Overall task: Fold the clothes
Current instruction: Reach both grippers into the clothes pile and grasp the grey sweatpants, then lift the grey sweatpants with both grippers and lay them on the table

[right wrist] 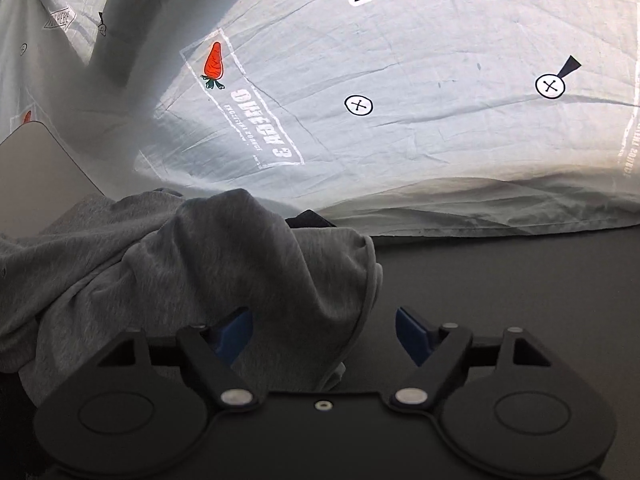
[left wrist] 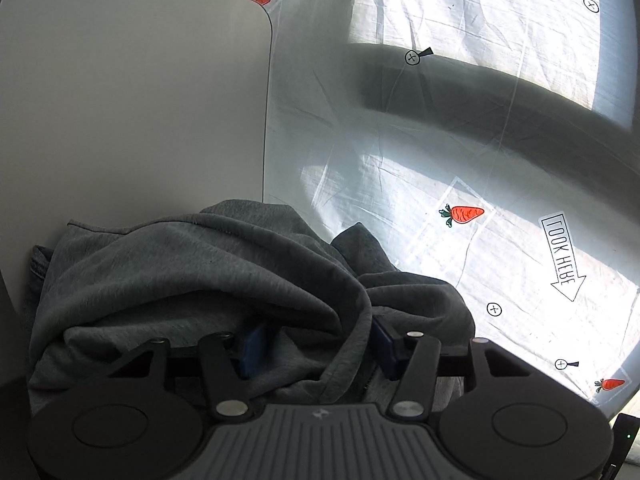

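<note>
Garment: one grey sweatshirt-type piece (left wrist: 192, 272), crumpled, not yet laid flat. It sits on the printed bed sheet (left wrist: 460, 152), heaped against the rounded corner of a pale flat panel (left wrist: 132, 92) on one side and reaching the sheet's near edge on the other, where a dark surface (right wrist: 520, 280) begins.

Left gripper (left wrist: 316, 344): your jaws stand partly apart with a thick ridge of the grey cloth rising between the blue pads (left wrist: 384, 344). Whether the pads press on it I cannot tell from this view; fabric hides most of the other pad.

Right gripper (right wrist: 324, 336): jaws wide apart. A hemmed edge of the cloth hangs across the gap, lying against one pad, while the other pad (right wrist: 412, 336) stands clear over the dark surface. Nothing is pinched here.

Reason for placement, as a judgement: you have each tool on a separate bunch of the same garment, likely so that both holds can lift and spread it before any fold.

Sheet markings: carrots (right wrist: 214, 62), crossed circles (right wrist: 359, 105), arrow labels (left wrist: 562, 256). They lie bare beyond the heap, so there is room to spread the piece there.

Progress: early; no fold shows.
</note>
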A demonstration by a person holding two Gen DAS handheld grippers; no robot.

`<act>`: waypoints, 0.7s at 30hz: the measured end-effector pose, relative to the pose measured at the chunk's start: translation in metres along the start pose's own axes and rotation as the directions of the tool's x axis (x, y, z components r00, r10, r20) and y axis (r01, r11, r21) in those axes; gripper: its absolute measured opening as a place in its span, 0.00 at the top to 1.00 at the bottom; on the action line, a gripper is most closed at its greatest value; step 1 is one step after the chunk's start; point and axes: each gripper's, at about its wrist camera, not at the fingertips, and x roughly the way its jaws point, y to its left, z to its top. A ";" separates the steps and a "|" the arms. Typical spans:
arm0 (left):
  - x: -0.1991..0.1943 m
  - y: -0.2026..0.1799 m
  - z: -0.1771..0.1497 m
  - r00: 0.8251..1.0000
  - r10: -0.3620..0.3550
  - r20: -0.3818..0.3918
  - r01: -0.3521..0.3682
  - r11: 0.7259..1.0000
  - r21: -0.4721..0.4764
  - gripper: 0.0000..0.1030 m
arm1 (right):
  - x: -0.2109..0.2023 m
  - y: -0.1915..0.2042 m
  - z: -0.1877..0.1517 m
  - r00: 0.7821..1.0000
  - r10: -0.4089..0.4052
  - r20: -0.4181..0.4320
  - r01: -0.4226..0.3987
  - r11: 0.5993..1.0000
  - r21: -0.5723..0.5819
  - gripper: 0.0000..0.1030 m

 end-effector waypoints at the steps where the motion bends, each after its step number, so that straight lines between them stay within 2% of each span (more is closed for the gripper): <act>1: 0.001 0.000 0.000 1.000 -0.001 0.000 0.001 1.000 0.008 0.50 | 0.010 -0.004 0.000 1.000 0.022 -0.016 -0.021 0.999 0.038 0.22; 2: 0.003 -0.002 -0.001 1.000 0.004 0.002 -0.004 1.000 0.020 0.54 | 0.018 -0.009 0.000 0.998 0.048 -0.027 -0.046 0.996 0.074 0.25; 3: 0.005 -0.004 -0.001 1.000 0.016 0.000 -0.016 1.000 0.025 0.57 | 0.021 -0.011 0.000 0.996 0.091 -0.025 -0.088 0.991 0.099 0.40; 4: 0.006 -0.005 -0.002 0.999 0.033 -0.001 -0.033 0.999 0.024 0.66 | 0.023 -0.013 0.000 0.991 0.131 -0.023 -0.127 0.985 0.118 0.51; 5: 0.005 -0.006 -0.002 0.999 0.050 -0.003 -0.050 0.999 0.019 0.74 | 0.020 -0.011 0.002 0.988 0.152 -0.020 -0.149 0.982 0.113 0.72; 6: 0.004 -0.006 -0.001 0.998 0.058 -0.003 -0.058 0.998 0.017 0.76 | 0.013 -0.006 0.004 0.992 0.125 -0.012 -0.123 0.989 0.083 0.90; 7: 0.001 -0.007 -0.001 0.998 0.067 0.002 -0.067 0.998 0.018 0.82 | 0.003 -0.001 0.004 0.995 0.099 0.007 -0.099 0.994 0.047 0.96; 8: -0.004 -0.008 -0.001 0.997 0.081 0.012 -0.082 0.996 0.027 0.87 | -0.011 0.000 0.006 0.996 0.078 0.036 -0.079 0.997 0.014 0.95; 11: -0.027 -0.017 0.001 0.992 0.113 0.061 -0.117 0.990 0.073 0.90 | -0.056 0.000 0.011 0.992 0.026 0.127 -0.018 0.998 -0.066 0.96; 12: -0.036 -0.020 0.001 0.990 0.119 0.076 -0.126 0.989 0.082 0.90 | -0.074 -0.002 0.015 0.987 0.008 0.162 0.006 0.996 -0.090 0.96; 14: -0.055 -0.024 0.001 0.987 0.126 0.099 -0.135 0.987 0.091 0.91 | -0.123 -0.004 0.022 0.963 -0.053 0.265 0.105 0.977 -0.187 0.96; 15: -0.068 -0.027 0.001 0.987 0.119 0.110 -0.129 0.988 0.089 0.92 | -0.143 -0.006 0.022 0.949 -0.073 0.308 0.148 0.963 -0.227 0.96; 16: -0.080 -0.029 0.000 0.987 0.110 0.118 -0.121 0.989 0.090 0.92 | -0.170 -0.011 0.024 0.925 -0.104 0.365 0.209 0.942 -0.261 0.96; 18: -0.106 -0.040 -0.005 0.986 0.089 0.142 -0.104 0.989 0.102 0.92 | -0.226 -0.022 0.026 0.858 -0.178 0.482 0.349 0.891 -0.292 0.96; 19: -0.119 -0.050 -0.008 0.985 0.077 0.154 -0.095 0.989 0.111 0.92 | -0.254 -0.029 0.027 0.821 -0.209 0.531 0.409 0.865 -0.291 0.96; 21: -0.147 -0.073 -0.018 0.985 0.043 0.169 -0.065 0.990 0.125 0.92 | -0.322 -0.052 0.030 0.724 -0.289 0.627 0.533 0.811 -0.242 0.96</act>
